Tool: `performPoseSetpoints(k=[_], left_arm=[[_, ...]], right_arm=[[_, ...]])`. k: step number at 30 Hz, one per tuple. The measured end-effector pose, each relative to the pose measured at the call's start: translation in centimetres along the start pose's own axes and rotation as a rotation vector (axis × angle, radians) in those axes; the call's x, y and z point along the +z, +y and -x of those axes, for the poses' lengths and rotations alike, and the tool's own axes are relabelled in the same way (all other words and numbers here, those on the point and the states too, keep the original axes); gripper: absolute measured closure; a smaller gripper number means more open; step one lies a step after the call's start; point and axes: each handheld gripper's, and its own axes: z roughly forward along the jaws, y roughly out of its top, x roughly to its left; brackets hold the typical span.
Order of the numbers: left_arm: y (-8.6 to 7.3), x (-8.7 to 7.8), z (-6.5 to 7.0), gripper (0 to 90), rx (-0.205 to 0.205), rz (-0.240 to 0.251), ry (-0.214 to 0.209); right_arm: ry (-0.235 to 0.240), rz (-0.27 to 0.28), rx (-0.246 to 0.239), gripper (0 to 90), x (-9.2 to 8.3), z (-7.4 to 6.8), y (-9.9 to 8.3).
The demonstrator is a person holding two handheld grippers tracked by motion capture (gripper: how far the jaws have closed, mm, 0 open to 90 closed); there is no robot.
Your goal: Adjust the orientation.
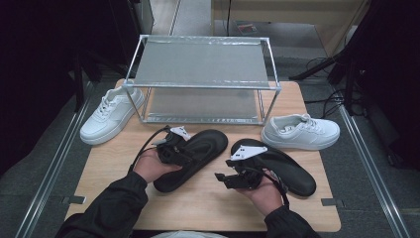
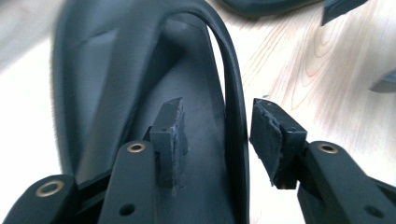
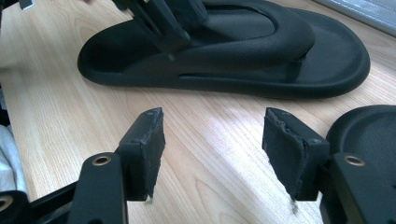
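Here the left gripper (image 2: pixel 217 135) stands spread astride the left black sandal's (image 2: pixel 140 70) rim.

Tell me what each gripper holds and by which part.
Nothing is held. The left gripper jaws stand open astride the black sandal's strap; the right gripper is open over bare table.

Dark sleeves (image 1: pixel 111 208), black grippers, prob. brass screws.

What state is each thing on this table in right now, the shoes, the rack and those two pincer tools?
Left sandal: flat on the table, its side rim between open jaws, not pressed.
Right sandal: flat on the table.
Left sneaker: upright, beside the rack.
Right sneaker: upright on the table.
Rack: standing.
Left gripper: open.
Right gripper: open, nothing between its jaws.
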Motion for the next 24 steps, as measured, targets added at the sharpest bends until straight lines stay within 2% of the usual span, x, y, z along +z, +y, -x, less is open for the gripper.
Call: performPoseSetpoints(k=[1,3,8,9,11,15,16,18,19,22,24], left_arm=[[-0.3,-0.8,-0.2,52.3,0.003,0.012,0.001],[-0.5,-1.2,-0.4,52.0,-0.001,0.025,-0.001],[-1.4,-3.1,-0.9,52.2,-0.037,0.064,0.006],[-1.5,-3.4,-1.1,54.1,-0.055,0.068,-0.003],[-1.9,-4.0,-1.3,60.0,-0.064,0.088,-0.001],[-2.8,-5.0,-2.1,73.2,-0.081,0.092,-0.005],[-3.0,-5.2,-2.3,73.2,-0.087,0.097,-0.005],[-3.6,-5.5,-3.0,79.4,-0.086,0.095,0.013],[-3.9,-5.6,-3.3,84.7,-0.097,0.096,0.022],[-4.6,-5.7,-4.3,86.2,-0.121,0.082,0.039],[-5.2,-5.5,-4.6,87.4,-0.123,0.074,0.056]], right_arm=[[-0.001,0.001,0.0,40.1,0.0,0.0,0.0],[-0.001,0.002,0.0,40.1,0.0,0.0,0.0],[0.006,0.003,-0.007,40.1,0.3,0.0,0.2],[0.007,0.002,-0.01,40.1,0.4,0.0,0.3],[0.014,0.001,-0.012,40.1,0.7,0.0,0.4],[0.029,-0.001,-0.029,41.8,1.3,0.0,0.9],[0.029,-0.001,-0.029,41.8,1.3,0.0,0.9],[0.023,0.007,-0.042,44.2,1.6,-0.1,1.1],[0.014,0.029,-0.052,46.7,1.9,-0.3,1.3],[0.014,0.044,-0.053,51.1,2.2,-0.4,1.5],[0.011,0.045,-0.057,59.1,2.7,-0.4,1.7]])
